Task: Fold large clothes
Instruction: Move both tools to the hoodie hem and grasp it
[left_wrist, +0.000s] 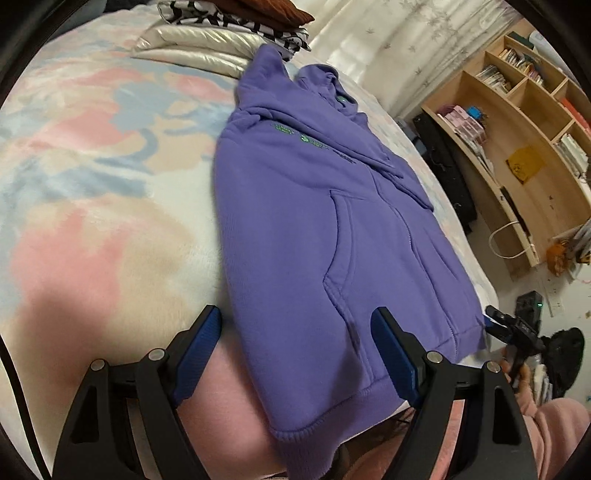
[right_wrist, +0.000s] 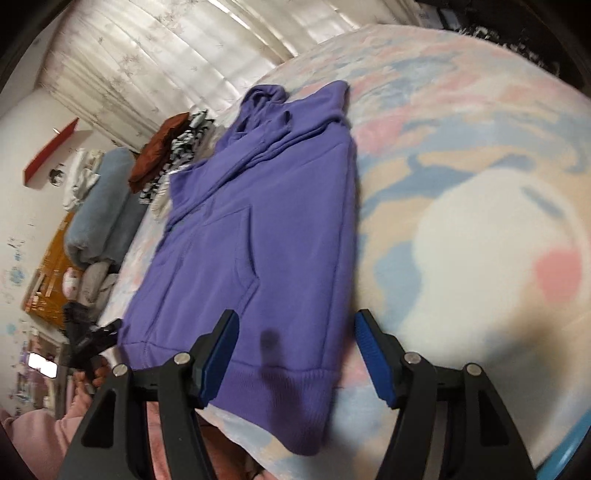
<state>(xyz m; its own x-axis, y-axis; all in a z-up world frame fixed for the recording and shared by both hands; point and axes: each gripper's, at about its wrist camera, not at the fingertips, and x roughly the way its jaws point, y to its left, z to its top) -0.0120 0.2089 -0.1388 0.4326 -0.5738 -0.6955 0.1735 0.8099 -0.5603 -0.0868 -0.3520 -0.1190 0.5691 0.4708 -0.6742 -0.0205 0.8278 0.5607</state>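
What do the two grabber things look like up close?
Both look alike. The left gripper and right gripper each have two black plastic arms with triangle-shaped holes, round silver pins at the joints, and ridged blue pads on the inner faces. A pink sleeve shows behind.

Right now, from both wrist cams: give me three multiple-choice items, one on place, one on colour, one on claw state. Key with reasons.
1. Where does the hoodie lie?
A. on the pastel blanket
B. on the floor
C. in the wooden shelf

2. What colour is the hoodie's chest print?
A. white
B. green
C. red

3. How is the left claw?
A. shut on the hem
B. shut on a sleeve
C. open

Key: A, it lies flat on the blanket; B, green lettering shows; C, its fingers stand wide apart, as do the right claw's.
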